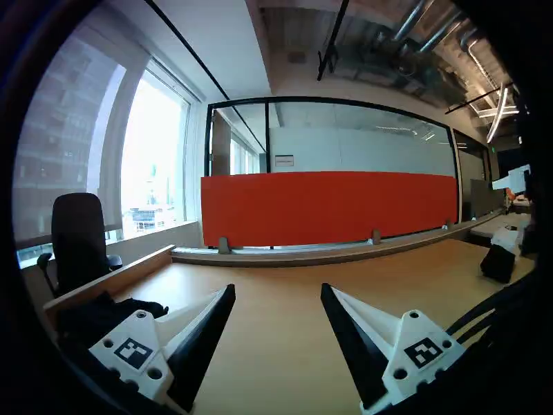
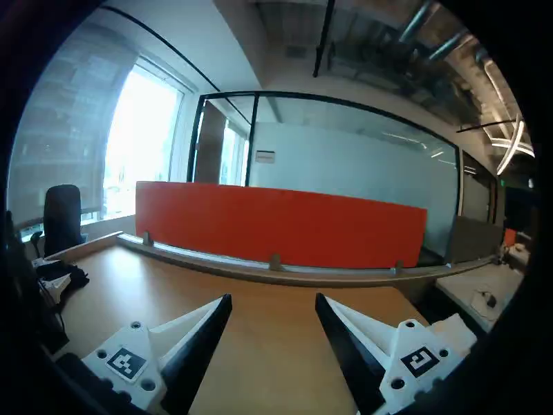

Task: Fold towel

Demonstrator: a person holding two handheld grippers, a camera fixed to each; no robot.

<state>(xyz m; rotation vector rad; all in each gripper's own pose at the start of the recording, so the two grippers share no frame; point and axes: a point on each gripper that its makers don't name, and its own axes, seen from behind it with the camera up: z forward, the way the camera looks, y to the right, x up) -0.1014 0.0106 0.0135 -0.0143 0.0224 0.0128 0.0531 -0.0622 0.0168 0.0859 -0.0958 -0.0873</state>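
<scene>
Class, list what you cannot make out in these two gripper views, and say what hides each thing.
Left gripper view: dark bundle, lower left, partly behind a finger of the left tongs; unidentifiable.
Left gripper view: black and white object at right, cut off by the edge.
Right gripper view: dark clutter at left, cut by the edge.
Right gripper view: small item on the far desk, too small to name.

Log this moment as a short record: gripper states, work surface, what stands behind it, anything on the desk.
left gripper: open, holding nothing
right gripper: open, holding nothing
surface: wooden desk
behind desk: orange divider panel
by window: black office chair
on desk, left edge: dark bundle, unclear what it is
</scene>
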